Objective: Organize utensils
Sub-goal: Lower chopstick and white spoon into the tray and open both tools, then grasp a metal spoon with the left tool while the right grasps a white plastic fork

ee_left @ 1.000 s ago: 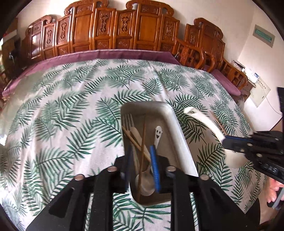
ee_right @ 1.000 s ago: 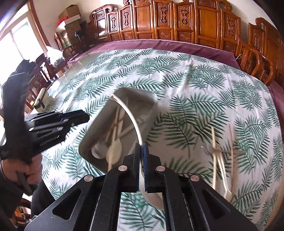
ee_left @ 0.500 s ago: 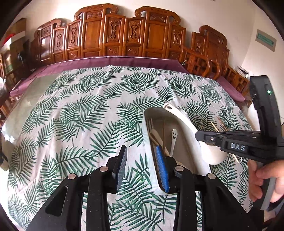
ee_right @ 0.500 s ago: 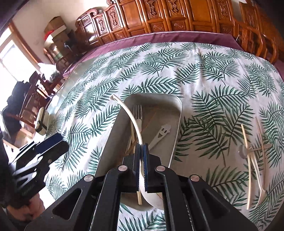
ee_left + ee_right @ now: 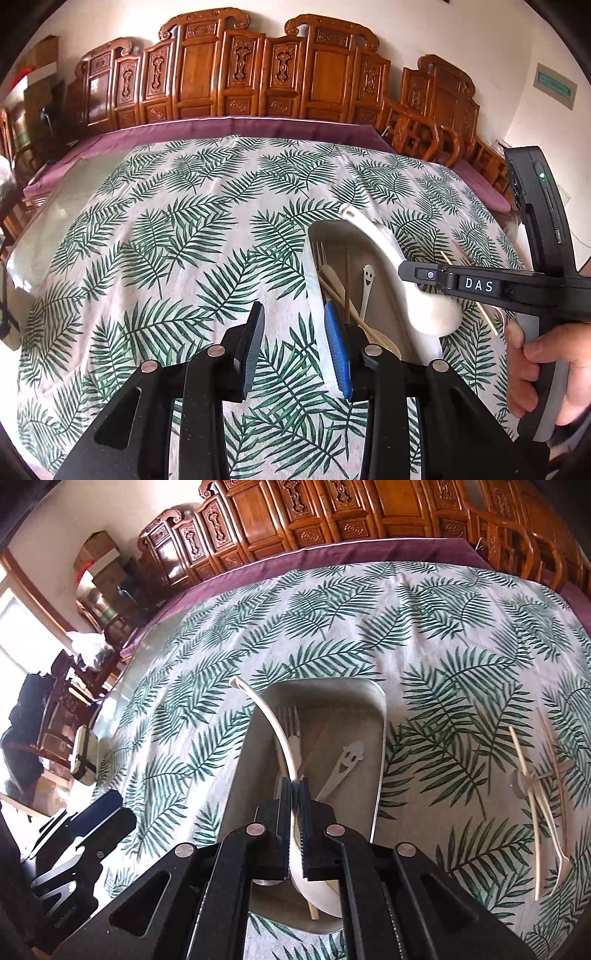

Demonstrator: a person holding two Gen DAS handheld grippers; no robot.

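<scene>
Carved wooden chairs [image 5: 255,77] line the far wall behind a table spread with a palm-leaf tablecloth [image 5: 155,236] over a purple under-cloth [image 5: 369,550]. On the leaf cloth sits a grey rectangular tray [image 5: 380,738], its long side running away from both cameras.

The right gripper [image 5: 294,805] hangs over the near end of the tray with its jaws clenched on a white ladle [image 5: 275,727]. The pinch falls low on the handle, close to the bowl; the curved handle rises forward past the fingertips and ends above the tray's far left edge, while the bowl hangs beneath the gripper over the tray's near end. In the left wrist view the ladle [image 5: 384,251] lies slantwise above the tray's right rim [image 5: 388,230].

The left gripper [image 5: 295,332] is released, jaws spread wide and holding nothing; its right finger stands just at the tray's left wall, the other over bare cloth.

Inside the tray lie a fork [image 5: 293,720], a smiley-handled spoon [image 5: 341,764] and chopsticks [image 5: 345,269]. Right of the tray, well apart from it, more chopsticks [image 5: 524,797] and a spoon [image 5: 517,782] lie crossed on the cloth.
</scene>
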